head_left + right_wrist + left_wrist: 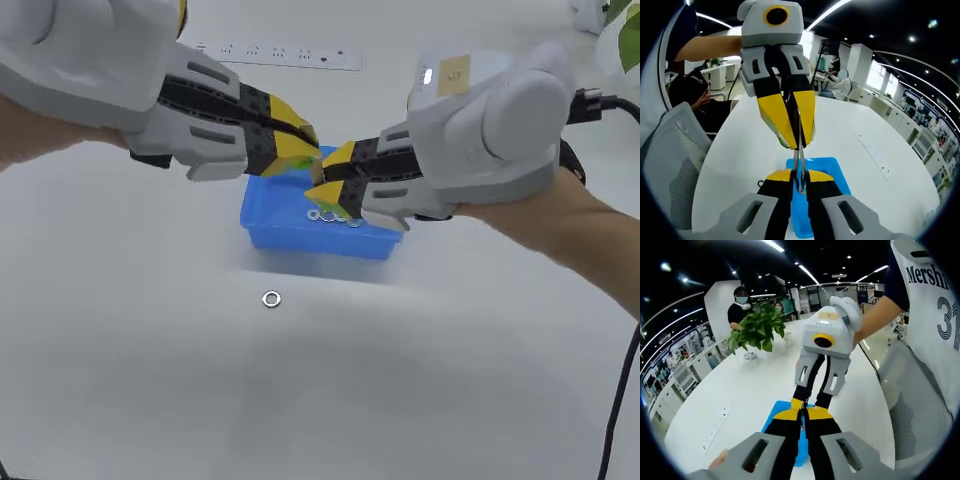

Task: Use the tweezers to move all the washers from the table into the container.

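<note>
A blue container (pixel 290 232) sits mid-table and holds several washers (pixel 330 215). One washer (pixel 271 298) lies on the white table in front of it. My left gripper (pixel 305 152) and right gripper (pixel 320 190) meet tip to tip above the container. In the right gripper view, thin metal tweezers (pixel 798 160) run from between the left gripper's yellow jaws (pixel 797 142) down into my right gripper's jaws (pixel 800 181). Both pairs of jaws stand shut on the tweezers. In the left gripper view my left gripper (pixel 804 413) is shut, with the container (pixel 777 412) below it.
A white power strip (pixel 280 53) lies at the table's far edge. A potted plant (pixel 757 330) stands further along the table, with a person (pixel 742 305) behind it. A black cable (pixel 620 400) hangs at the right. A grey mesh chair (pixel 670 165) stands beside the table.
</note>
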`<state>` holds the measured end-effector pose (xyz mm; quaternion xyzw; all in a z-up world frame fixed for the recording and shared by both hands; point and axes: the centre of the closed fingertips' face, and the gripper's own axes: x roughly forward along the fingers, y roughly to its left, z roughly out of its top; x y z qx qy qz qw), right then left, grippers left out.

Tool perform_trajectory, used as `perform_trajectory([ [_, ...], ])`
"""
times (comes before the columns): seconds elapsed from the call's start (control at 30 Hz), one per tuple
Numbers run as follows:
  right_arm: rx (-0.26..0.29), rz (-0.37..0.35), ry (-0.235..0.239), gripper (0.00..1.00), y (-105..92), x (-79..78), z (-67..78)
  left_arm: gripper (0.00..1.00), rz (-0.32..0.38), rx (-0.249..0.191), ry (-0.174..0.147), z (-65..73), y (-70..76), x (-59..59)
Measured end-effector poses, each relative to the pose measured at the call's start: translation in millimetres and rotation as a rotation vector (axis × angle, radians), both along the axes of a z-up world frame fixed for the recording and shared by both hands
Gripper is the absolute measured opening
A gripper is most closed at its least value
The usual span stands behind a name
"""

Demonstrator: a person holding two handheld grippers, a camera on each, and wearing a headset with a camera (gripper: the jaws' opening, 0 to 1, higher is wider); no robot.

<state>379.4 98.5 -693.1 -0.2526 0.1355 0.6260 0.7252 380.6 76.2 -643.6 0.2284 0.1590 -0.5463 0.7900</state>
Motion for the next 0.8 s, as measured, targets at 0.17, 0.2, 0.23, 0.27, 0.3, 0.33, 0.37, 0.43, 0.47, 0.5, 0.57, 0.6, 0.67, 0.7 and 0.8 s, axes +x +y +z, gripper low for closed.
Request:
perform_trajectory([
  [0.17,-0.005,-0.006,0.012,0.1,1.0,10.1,-8.7,0.07,-0.001,0.023,-0.001,-7.7,0.7,9.9],
  [0.2,-0.005,-0.006,0.013,0.1,1.1,11.0,-9.4,0.07,-0.001,0.026,-0.003,-9.2,0.9,11.9],
  [0.23,-0.005,-0.009,0.016,0.11,1.3,13.6,-11.8,0.07,-0.001,0.028,0.001,-11.4,1.2,14.3],
  [0.27,-0.005,-0.01,0.018,0.11,1.6,15.3,-13.1,0.07,0.0,0.028,0.003,-12.7,1.4,15.8],
  [0.3,-0.006,-0.012,0.019,0.11,2.1,17.6,-15.2,0.07,0.002,0.027,0.008,-14.7,1.9,17.9],
  [0.33,-0.006,-0.012,0.021,0.11,2.5,18.8,-16.7,0.07,0.003,0.028,0.01,-16.1,2.2,19.2],
  [0.37,-0.006,-0.012,0.023,0.11,3.0,20.2,-18.2,0.07,0.004,0.03,0.011,-17.4,2.7,20.5],
  [0.43,-0.004,-0.011,0.028,0.11,5.1,23.8,-21.8,0.07,0.008,0.034,0.013,-21.8,4.6,23.6],
  [0.47,-0.005,-0.008,0.03,0.11,6.8,25.7,-24.8,0.07,0.01,0.036,0.015,-23.9,5.9,25.0],
  [0.5,-0.006,-0.007,0.032,0.11,8.2,27.0,-27.1,0.07,0.018,0.037,0.02,-27.1,8.3,27.5],
  [0.57,-0.007,-0.002,0.048,0.11,11.8,28.8,-32.8,0.07,0.024,0.037,0.028,-31.5,10.9,29.8],
  [0.6,-0.01,-0.001,0.048,0.11,13.8,30.4,-35.9,0.07,0.03,0.035,0.034,-33.7,12.3,31.1],
  [0.67,-0.009,0.003,0.065,0.11,16.9,31.5,-41.5,0.07,0.037,0.033,0.048,-38.7,15.0,32.8],
  [0.7,-0.01,0.005,0.067,0.11,18.0,32.3,-43.8,0.07,0.041,0.035,0.049,-40.8,16.1,33.9],
  [0.8,-0.016,0.011,0.078,0.11,21.9,39.2,-55.8,0.07,0.052,0.035,0.07,-50.1,19.6,36.7],
])
